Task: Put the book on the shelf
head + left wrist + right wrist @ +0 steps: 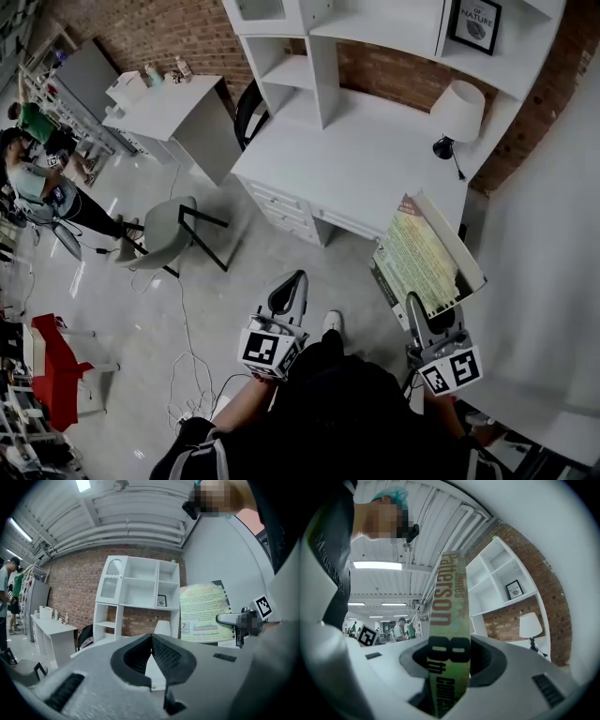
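A green paperback book (422, 258) is clamped by its lower edge in my right gripper (424, 321), held up in front of the white desk (375, 164). In the right gripper view its spine (449, 634) stands upright between the jaws, which are shut on it. My left gripper (289, 292) hangs lower and to the left, its jaws shut with nothing between them (151, 658). The white shelf unit (375, 37) rises above the desk; in the left gripper view the shelf unit (138, 588) has bare compartments, with the book (204, 613) to its right.
A white lamp (457, 117) stands on the desk's right end, and a framed picture (473, 23) sits in an upper shelf. A grey chair (173, 230) and a second white table (164, 108) lie to the left. People stand at the far left. A white wall (544, 281) is close on the right.
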The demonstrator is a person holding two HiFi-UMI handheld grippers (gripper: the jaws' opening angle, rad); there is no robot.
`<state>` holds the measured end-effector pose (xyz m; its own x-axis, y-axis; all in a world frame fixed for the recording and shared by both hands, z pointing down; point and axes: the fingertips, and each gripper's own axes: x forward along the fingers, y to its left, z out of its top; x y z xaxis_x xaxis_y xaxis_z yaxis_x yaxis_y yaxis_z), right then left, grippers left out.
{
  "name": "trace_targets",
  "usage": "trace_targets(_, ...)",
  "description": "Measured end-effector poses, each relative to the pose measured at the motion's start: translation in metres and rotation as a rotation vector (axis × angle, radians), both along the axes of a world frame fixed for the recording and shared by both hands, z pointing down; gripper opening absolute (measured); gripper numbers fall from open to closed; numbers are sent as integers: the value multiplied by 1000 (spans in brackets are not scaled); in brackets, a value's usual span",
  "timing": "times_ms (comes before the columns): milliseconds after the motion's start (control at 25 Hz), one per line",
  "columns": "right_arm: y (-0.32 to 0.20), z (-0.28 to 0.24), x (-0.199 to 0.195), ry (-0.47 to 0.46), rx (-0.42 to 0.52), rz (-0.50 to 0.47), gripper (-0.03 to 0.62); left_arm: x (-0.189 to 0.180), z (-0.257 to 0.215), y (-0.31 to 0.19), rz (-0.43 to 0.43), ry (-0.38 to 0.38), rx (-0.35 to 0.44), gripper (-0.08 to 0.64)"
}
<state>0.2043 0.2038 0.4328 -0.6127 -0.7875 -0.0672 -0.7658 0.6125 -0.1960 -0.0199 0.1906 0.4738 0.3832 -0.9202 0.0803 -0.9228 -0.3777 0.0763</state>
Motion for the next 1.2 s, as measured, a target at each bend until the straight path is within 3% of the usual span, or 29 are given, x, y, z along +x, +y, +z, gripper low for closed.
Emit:
trace_targets(680,-84,1,-71,19,-10,24,164,-69,4,-101,31,28,26,18)
trace_targets(1200,-95,8,-74,20,8,26,164,-65,5,-105,36,33,33,18)
